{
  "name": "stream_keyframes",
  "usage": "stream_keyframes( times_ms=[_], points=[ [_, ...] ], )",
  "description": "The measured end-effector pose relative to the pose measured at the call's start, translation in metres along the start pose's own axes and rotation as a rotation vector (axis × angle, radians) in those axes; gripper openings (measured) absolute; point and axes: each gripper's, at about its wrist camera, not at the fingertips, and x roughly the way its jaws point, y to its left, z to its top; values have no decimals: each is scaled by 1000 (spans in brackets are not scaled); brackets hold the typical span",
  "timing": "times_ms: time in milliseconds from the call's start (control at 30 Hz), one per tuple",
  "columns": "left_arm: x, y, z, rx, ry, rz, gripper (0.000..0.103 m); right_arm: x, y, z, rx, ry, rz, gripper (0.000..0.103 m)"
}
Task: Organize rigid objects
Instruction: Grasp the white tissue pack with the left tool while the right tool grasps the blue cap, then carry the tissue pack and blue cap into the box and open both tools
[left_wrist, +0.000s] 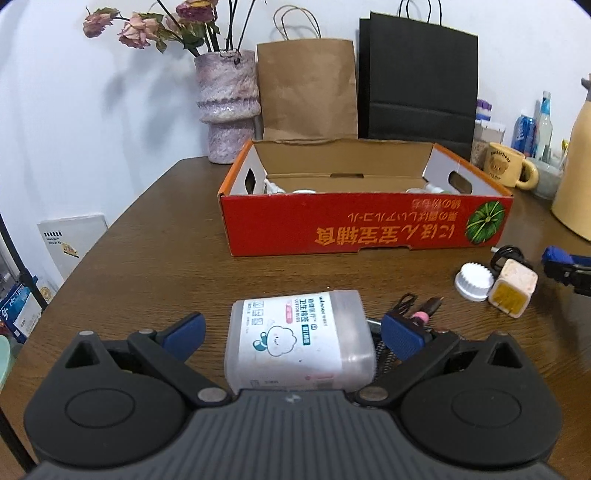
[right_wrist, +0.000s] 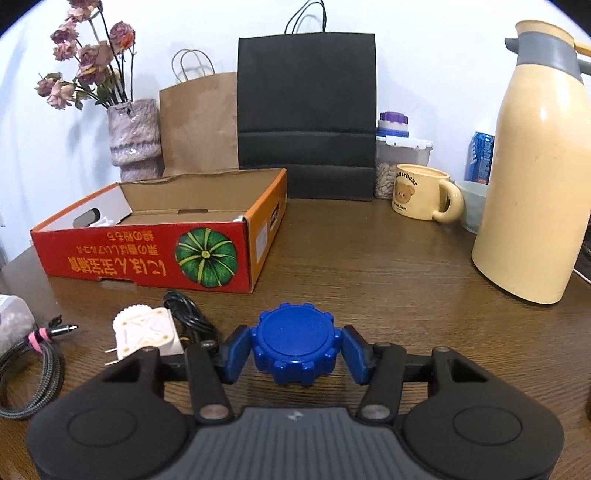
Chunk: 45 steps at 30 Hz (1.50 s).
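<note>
A clear cotton-bud box (left_wrist: 301, 338) lies on the brown table between the open jaws of my left gripper (left_wrist: 293, 334); the blue pads stand apart from its sides. A blue ridged lid (right_wrist: 295, 347) sits between the blue pads of my right gripper (right_wrist: 295, 350); the pads flank it closely, with small gaps showing. The open red cardboard box (left_wrist: 365, 225) stands beyond, also in the right wrist view (right_wrist: 147, 254), with white items inside. A white cap (left_wrist: 474, 280) and a cream plug adapter (left_wrist: 513, 291) lie to the right.
A braided cable (right_wrist: 33, 365) and a black cord (right_wrist: 188, 314) lie on the table. A vase (left_wrist: 227, 107), paper bags (left_wrist: 306, 88), a bear mug (right_wrist: 424, 192) and a tall cream thermos (right_wrist: 532, 166) stand at the back and right.
</note>
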Motion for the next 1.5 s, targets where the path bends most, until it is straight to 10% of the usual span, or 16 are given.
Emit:
stream_keyframes(
  times_ms=[467, 633, 1500],
  points=[
    [26, 18, -7, -105, 46, -34, 103, -9, 14, -2, -30, -24, 8, 53],
    [24, 17, -9, -101, 14, -46, 83, -12, 18, -3, -34, -36, 5, 53],
    [-28, 6, 27, -79, -173, -25, 83, -36, 50, 14, 18, -158, 58, 53]
  ],
)
